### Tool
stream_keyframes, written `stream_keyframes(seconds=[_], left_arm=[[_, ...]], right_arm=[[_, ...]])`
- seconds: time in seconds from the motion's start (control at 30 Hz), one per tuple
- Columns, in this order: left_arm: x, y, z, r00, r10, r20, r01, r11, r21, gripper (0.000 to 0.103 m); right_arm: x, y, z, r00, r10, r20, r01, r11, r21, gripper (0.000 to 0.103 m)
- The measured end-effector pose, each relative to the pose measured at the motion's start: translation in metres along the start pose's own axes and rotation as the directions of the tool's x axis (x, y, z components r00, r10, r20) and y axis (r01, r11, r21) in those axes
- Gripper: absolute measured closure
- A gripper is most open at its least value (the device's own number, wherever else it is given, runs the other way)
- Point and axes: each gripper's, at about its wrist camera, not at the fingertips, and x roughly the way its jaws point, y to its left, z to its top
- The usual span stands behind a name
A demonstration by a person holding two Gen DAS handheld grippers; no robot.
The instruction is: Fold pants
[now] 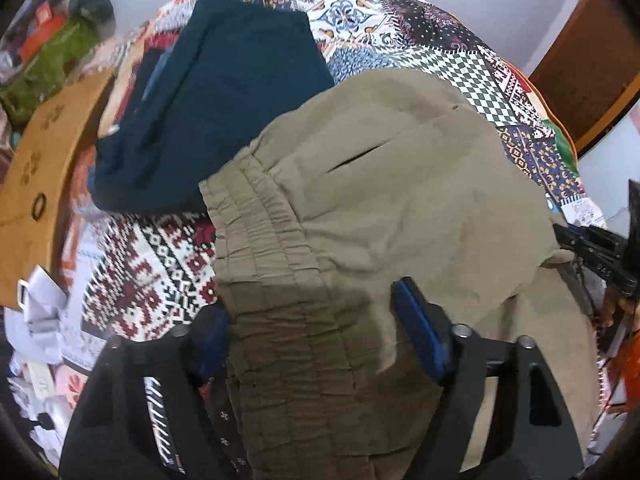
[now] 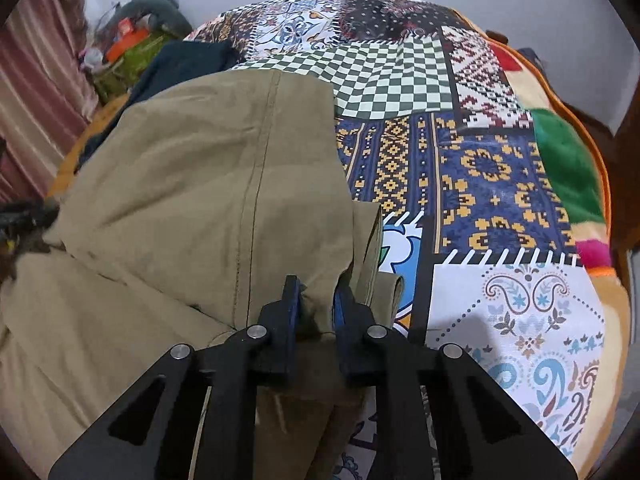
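Pants [image 1: 384, 200] crosswise, waistband leftward

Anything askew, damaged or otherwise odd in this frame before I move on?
Nothing damaged or spilled. The khaki pants lie mid-fold on the patchwork bedspread, bunched where the right gripper pinches them. The left gripper straddles the waistband, jaws wide. Dark teal folded pants sit neatly beyond.
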Motion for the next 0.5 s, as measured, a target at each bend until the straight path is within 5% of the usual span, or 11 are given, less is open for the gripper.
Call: stream_keyframes(seconds=[0.07,0.23,0.37,0.5], left_arm=[[-0.006,-0.003,0.001,1.0,0.005,0.017,-0.005,1.0,0.012,0.051],[-0.017,-0.009,0.004,1.0,-0.021,0.024,0.02,0.998,0.06,0.072],[-0.008,-0.009,0.0,1.0,0.023,0.011,-0.024,0.998,0.064,0.072],[-0.003,-0.004,-0.004,0.986,0.163,0.046,-0.164,0.985,0.042,0.07]], right_arm=[[-0.012,0.003,-0.001,0.997,-0.053,0.048,0.054,0.998,-0.025,0.093],[-0.035,-0.004,-0.009,0.99,-0.108,0.094,0.112,0.993,-0.039,0.093],[-0.026,-0.01,-0.018,0.992,-0.113,0.06,0.115,0.993,-0.031,0.094],[-0.012,-0.005,-0.019,0.989,-0.144,0.017,0.144,0.989,-0.043,0.094]])
